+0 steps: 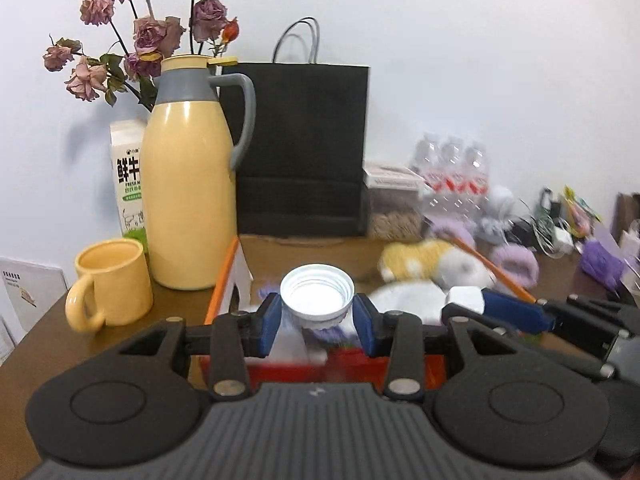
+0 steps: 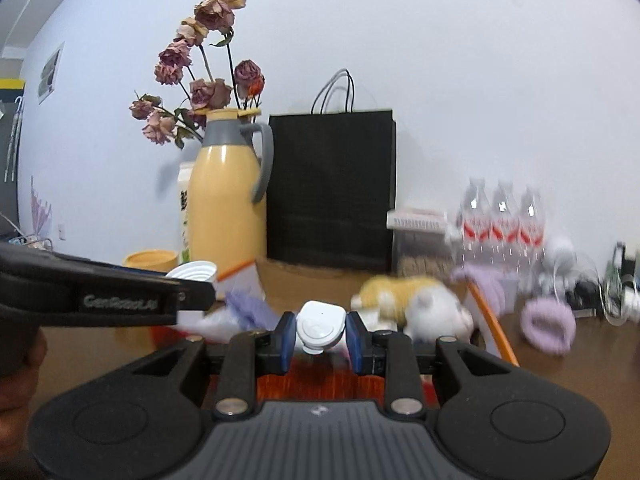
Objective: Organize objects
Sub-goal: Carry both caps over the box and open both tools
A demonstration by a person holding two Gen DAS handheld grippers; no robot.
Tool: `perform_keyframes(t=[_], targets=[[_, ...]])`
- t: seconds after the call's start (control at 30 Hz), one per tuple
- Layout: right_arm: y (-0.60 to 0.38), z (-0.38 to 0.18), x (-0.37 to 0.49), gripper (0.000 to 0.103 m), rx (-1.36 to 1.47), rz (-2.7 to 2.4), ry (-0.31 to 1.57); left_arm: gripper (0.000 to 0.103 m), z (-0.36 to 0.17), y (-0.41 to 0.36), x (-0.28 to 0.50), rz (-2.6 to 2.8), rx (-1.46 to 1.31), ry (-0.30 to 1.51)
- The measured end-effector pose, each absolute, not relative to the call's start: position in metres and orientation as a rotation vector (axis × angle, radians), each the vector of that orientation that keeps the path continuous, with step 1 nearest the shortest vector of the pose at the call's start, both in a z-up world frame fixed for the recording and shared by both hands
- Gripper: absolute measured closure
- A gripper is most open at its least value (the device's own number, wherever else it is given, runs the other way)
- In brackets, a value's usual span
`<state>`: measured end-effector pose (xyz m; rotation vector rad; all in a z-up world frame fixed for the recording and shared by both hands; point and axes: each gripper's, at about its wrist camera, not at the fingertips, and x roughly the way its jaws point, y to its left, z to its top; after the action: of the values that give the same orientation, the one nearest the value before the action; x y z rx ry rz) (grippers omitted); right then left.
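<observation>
Meanwhile, the left gripper was clamped on a white cap, its blue pads pressed against the cap's ribbed sides, with the open hollow facing the camera. That cap hung above the orange-rimmed box, toward the box's left wall. The right gripper was closed on a small white device, rounded and smooth, also held above the box, to the right of the cap. Inside the box lay a blurred plush toy, yellow and white, near its right rim. Left of the box stood a yellow jug with a grey collar, and a yellow mug sat just left of the jug. Behind the box a black bag stood against the wall. Right of the box, water bottles stood near the wall, too blurred for detail.
</observation>
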<state>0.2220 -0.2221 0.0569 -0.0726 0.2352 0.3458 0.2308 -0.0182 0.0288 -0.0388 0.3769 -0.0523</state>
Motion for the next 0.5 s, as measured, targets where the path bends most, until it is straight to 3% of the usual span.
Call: perform_keyframes(t=[0.43, 0.47, 0.5], targets=[[-0.217, 0.036, 0.304, 0.077, -0.052, 0.336, 0.285, 0.062, 0.007, -0.01, 0.311, -0.042, -0.044, 0.434], [-0.217, 0.034, 0.308, 0.077, -0.053, 0.334, 0.292, 0.06, 0.006, -0.01, 0.312, -0.037, -0.042, 0.433], [-0.218, 0.033, 0.31, 0.077, -0.049, 0.328, 0.301, 0.047, 0.005, -0.009, 0.312, -0.031, -0.04, 0.432]])
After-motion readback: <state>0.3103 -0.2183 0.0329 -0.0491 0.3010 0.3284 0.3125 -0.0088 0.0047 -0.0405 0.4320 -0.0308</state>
